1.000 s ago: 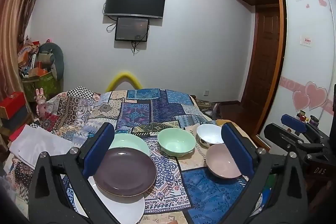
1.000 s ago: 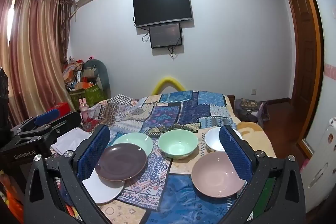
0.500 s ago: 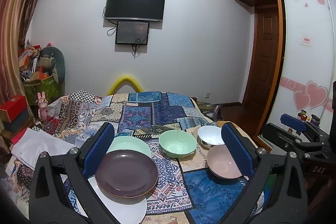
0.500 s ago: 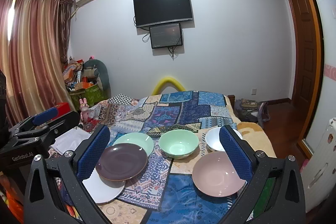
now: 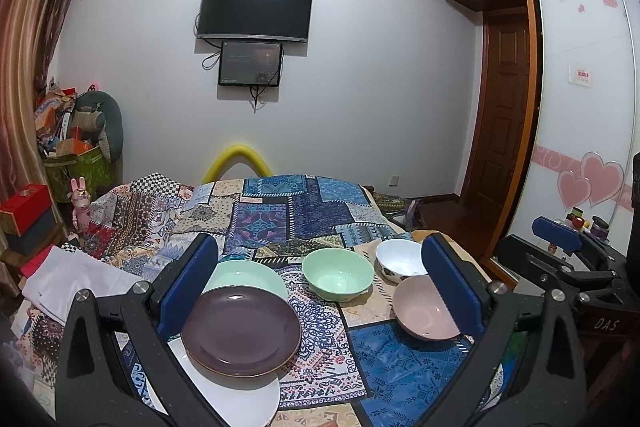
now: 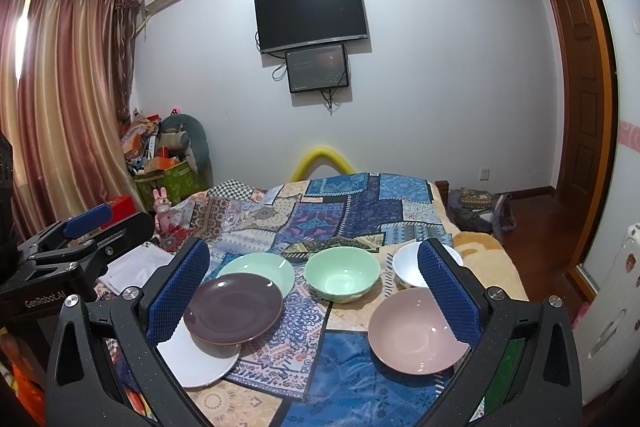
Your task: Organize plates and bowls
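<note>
On the patchwork cloth lie a purple plate (image 5: 240,331) overlapping a white plate (image 5: 236,397) and a green plate (image 5: 244,275). To their right stand a green bowl (image 5: 338,277), a white bowl (image 5: 400,261) and a pink bowl (image 5: 424,311). The right wrist view has the same purple plate (image 6: 234,307), green bowl (image 6: 342,279) and pink bowl (image 6: 414,331). My left gripper (image 5: 320,283) is open and holds nothing, hovering in front of the dishes. The right gripper (image 6: 314,291) is open too, empty, with the pink bowl by its right finger.
The cloth-covered bed (image 5: 300,211) runs back to a wall with a TV (image 5: 256,9). Clutter and boxes (image 5: 72,147) fill the left corner, white folded fabric (image 5: 76,275) lies at the left edge. A wardrobe and door (image 5: 508,115) are on the right.
Both views have shifted only slightly; the dishes lie where they were and both grippers stay open.
</note>
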Demonstrator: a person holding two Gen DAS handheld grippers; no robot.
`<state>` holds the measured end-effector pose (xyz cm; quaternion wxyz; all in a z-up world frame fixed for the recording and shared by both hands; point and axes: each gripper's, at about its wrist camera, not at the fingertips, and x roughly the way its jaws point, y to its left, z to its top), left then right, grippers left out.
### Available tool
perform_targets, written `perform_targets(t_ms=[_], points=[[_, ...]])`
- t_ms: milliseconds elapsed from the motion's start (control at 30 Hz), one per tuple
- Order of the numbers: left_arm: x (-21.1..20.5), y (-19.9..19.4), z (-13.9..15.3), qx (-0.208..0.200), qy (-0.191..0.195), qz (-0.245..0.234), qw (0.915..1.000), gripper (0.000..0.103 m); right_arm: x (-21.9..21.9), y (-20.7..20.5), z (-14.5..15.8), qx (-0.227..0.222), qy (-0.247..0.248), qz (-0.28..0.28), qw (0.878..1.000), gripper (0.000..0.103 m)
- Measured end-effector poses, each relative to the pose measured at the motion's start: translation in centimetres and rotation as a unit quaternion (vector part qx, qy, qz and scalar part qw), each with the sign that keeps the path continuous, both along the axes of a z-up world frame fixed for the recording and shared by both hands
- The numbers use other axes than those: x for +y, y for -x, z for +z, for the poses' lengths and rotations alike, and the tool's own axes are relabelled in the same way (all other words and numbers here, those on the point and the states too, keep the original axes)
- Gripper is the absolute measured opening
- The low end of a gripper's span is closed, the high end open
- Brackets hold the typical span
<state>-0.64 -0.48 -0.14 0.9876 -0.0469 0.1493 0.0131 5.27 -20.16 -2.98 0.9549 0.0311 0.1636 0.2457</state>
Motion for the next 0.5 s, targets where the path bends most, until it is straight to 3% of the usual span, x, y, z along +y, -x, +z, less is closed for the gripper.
perform_targets(t_ms=[500], points=[[0.13,0.03,0.09,0.001,0.002,-0.001,1.0000,0.103,-0.10,-0.07,0.03,0.000,-0.001,0.001,1.000,0.103]])
